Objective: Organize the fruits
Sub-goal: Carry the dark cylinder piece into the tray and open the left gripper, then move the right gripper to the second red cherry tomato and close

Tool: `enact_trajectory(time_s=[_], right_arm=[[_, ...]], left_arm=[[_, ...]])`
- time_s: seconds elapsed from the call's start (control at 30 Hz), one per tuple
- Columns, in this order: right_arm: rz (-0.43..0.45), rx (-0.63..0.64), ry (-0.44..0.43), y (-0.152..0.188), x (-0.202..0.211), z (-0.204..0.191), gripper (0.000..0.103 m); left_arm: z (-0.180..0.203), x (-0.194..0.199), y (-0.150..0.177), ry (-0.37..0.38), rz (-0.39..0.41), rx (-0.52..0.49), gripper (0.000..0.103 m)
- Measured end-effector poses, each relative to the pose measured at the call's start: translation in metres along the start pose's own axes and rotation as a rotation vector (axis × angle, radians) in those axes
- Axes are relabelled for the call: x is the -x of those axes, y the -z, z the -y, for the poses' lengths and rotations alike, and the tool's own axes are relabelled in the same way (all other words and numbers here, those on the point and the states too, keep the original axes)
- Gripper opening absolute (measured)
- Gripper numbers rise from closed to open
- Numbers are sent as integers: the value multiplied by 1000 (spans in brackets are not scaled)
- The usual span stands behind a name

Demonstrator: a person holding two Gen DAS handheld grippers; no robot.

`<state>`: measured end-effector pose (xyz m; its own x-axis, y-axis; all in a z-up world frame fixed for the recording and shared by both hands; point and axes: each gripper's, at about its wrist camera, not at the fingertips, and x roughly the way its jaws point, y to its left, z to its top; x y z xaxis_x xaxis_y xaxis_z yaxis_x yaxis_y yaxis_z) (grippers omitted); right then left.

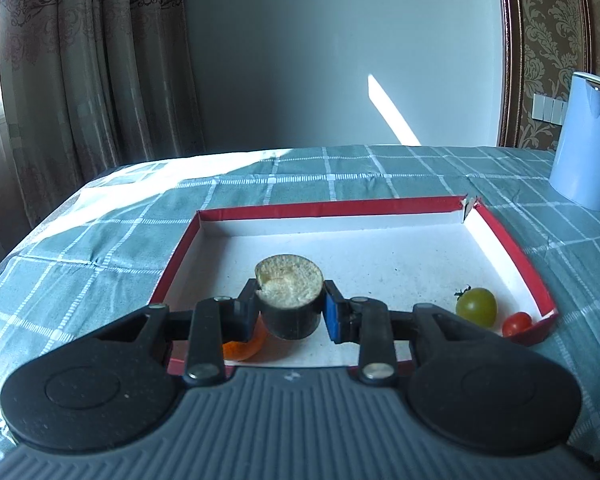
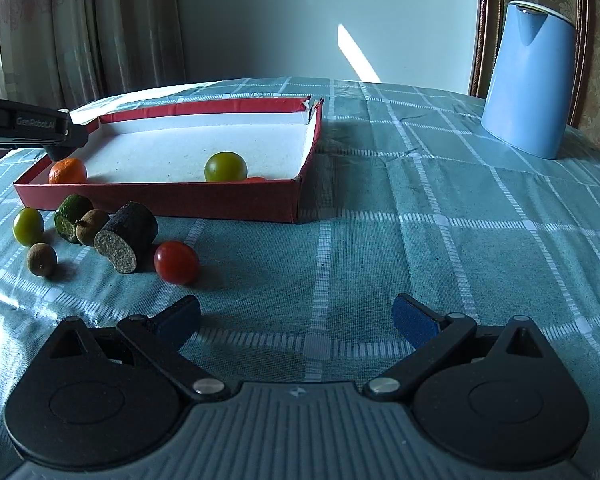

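Observation:
My left gripper [image 1: 290,310] is shut on a dark-skinned cut fruit piece [image 1: 290,300] with a pale cut face, held over the near left of the red box [image 1: 328,206]. An orange [image 1: 246,346] lies under it in the box, with a green tomato [image 1: 476,306] and a red tomato [image 1: 517,323] at the near right corner. My right gripper [image 2: 296,320] is open and empty above the cloth. Outside the box lie a dark cut piece [image 2: 126,242], a red tomato [image 2: 176,262], a green piece [image 2: 72,216], a green tomato [image 2: 28,225] and two brown fruits [image 2: 41,259].
A light blue kettle [image 2: 528,80] stands at the back right on the checked green tablecloth [image 2: 420,220]. The left gripper's body [image 2: 28,128] shows at the left above the box. Curtains hang behind the table's far left edge.

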<state>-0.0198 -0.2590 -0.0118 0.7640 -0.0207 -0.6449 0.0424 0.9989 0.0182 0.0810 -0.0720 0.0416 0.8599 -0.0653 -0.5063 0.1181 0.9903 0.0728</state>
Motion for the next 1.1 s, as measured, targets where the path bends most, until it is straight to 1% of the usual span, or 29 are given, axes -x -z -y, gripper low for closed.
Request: enact_trajectory(time_s=[0.13, 0.2, 0.27, 0.33, 0.4, 0.67, 0.87, 0.9, 0.93, 0.97, 1.03, 1.1], right_arm=[[8, -17, -14, 0, 1, 3, 103], [12, -26, -21, 0, 1, 4, 103], [15, -34, -27, 0, 2, 6, 103], [19, -43, -34, 0, 2, 7, 103], [23, -50, -39, 0, 3, 8, 103], [26, -60, -46, 0, 3, 10, 103], [25, -58, -43, 0, 2, 10, 103], [26, -59, -43, 1, 2, 10, 103], [25, -58, -42, 1, 2, 9, 103], [24, -55, -40, 1, 2, 9, 103], [21, -47, -34, 1, 2, 7, 103], [18, -37, -28, 0, 1, 6, 103]], left_arm=[[3, -27, 2, -18, -54, 10, 30], [4, -29, 6, -24, -40, -3, 33], [5, -28, 6, -24, -34, -11, 43], [7, -27, 7, -31, -20, -23, 48], [7, -28, 8, -42, -18, -29, 48], [6, -16, 11, -33, -13, -19, 48], [-14, 15, 23, -24, 20, 27, 50], [-20, 23, 25, -22, 33, 40, 52], [-26, 31, 28, -25, 46, 51, 60], [-32, 39, 31, -34, 61, 60, 74], [-46, 55, 39, -68, 105, 81, 87], [-58, 68, 45, -89, 132, 82, 88]])
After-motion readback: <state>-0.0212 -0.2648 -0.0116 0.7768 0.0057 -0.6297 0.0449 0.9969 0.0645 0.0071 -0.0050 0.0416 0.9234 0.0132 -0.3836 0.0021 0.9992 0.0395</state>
